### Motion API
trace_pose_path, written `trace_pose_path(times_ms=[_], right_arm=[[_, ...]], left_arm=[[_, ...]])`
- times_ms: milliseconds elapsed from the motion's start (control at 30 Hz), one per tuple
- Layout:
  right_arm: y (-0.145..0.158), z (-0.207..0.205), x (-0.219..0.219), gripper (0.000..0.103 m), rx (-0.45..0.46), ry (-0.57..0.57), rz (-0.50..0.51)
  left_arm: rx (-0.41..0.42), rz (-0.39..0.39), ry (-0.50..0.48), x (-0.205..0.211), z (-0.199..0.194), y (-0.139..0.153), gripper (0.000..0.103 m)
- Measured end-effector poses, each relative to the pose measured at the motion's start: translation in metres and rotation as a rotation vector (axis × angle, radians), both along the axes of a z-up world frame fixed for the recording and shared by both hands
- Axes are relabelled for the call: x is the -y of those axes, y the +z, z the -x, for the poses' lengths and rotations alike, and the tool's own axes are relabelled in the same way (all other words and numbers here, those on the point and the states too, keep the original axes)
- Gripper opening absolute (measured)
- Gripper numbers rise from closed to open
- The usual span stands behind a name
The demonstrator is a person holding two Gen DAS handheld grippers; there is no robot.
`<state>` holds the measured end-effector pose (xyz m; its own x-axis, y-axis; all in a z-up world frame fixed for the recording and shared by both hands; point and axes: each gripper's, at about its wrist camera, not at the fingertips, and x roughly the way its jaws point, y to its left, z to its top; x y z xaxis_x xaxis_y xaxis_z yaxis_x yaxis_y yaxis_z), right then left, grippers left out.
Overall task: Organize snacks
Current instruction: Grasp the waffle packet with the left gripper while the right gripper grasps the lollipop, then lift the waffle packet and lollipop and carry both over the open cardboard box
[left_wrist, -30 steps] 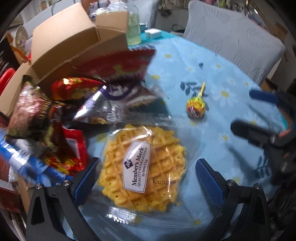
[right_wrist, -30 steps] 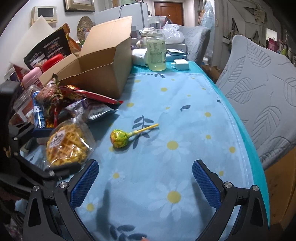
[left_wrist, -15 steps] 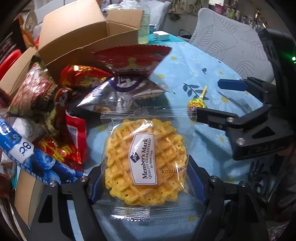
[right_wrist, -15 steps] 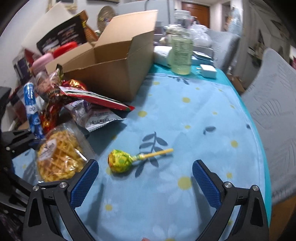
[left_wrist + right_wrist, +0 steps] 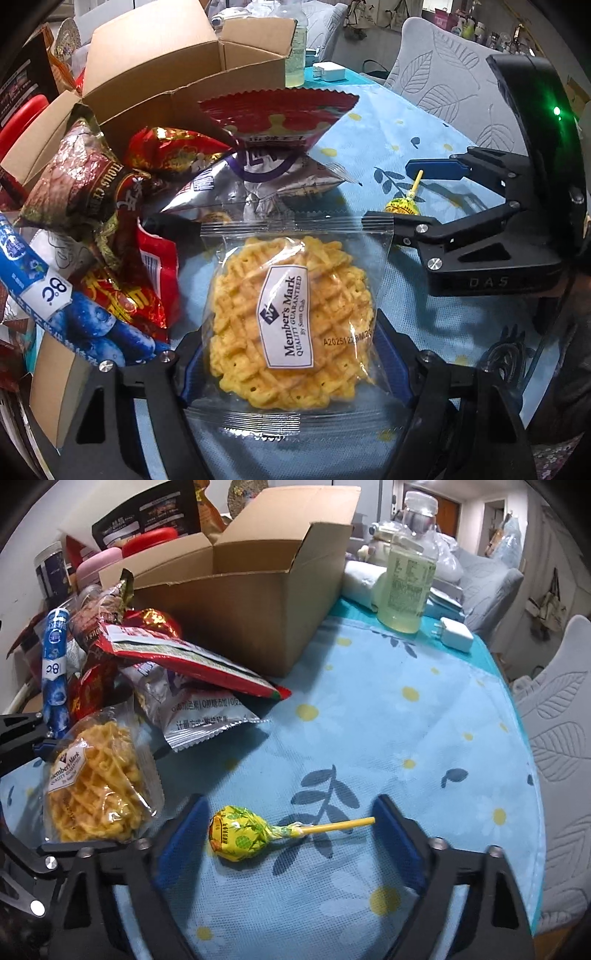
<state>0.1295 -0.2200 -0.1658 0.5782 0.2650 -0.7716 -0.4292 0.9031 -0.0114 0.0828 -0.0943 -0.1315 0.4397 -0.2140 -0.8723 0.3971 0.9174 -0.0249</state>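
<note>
The left tool [image 5: 291, 354] is clamped on the waffle packet [image 5: 291, 332]: its 2 blue pads press the clear wrapper from both sides, and the round waffle sits between them with the label facing up. The packet seems a little lifted at its far edge, but I cannot tell if it is fully off the tabletop [image 5: 424, 709].

The right tool [image 5: 291, 834] has its fingers apart and they are closing now. The lollipop [image 5: 240, 832] lies between them on the blue flowered cloth, the wrapped head near the left pad and the yellow stick pointing to the right pad. No pad presses on it yet.

Behind both tools there is a pile of snack bags [image 5: 122, 206], and behind the pile an open cardboard box [image 5: 255, 587], which I think is the place for the snacks. A bottle of pale drink [image 5: 410, 576] stands further back.

To do this step well, I would close the right tool slowly and low to the cloth, so the pads meet the head and the stick end together and the lollipop does not roll out. A grip across the thick head would be more sure than along its length. The left tool should hold gently, because the waffle can break under strong pressure.
</note>
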Motion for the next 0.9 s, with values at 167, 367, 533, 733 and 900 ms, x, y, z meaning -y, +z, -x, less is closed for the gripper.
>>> trace_pose_path(times_ms=[167,367,533,733,900], right_arm=[[0.002,0.006,-0.001,0.081,0.009,-0.007,0.013],[0.011,0.024,0.005,0.081,0.023,-0.043,-0.018],[0.019,0.045,0.009,0.081,0.036,-0.069,-0.040],[0.026,0.072,0.013,0.081,0.039,-0.099,-0.086],[0.036,0.090,0.008,0.081,0.055,-0.113,-0.116]], left_arm=[[0.002,0.013,0.006,0.002,-0.002,-0.002,0.077],[0.013,0.043,0.003,-0.002,-0.001,0.001,0.077],[0.038,0.056,-0.008,-0.005,0.013,0.011,0.077],[0.088,0.071,-0.015,-0.016,0.033,0.030,0.077],[0.137,0.085,-0.018,-0.027,0.055,0.050,0.077]])
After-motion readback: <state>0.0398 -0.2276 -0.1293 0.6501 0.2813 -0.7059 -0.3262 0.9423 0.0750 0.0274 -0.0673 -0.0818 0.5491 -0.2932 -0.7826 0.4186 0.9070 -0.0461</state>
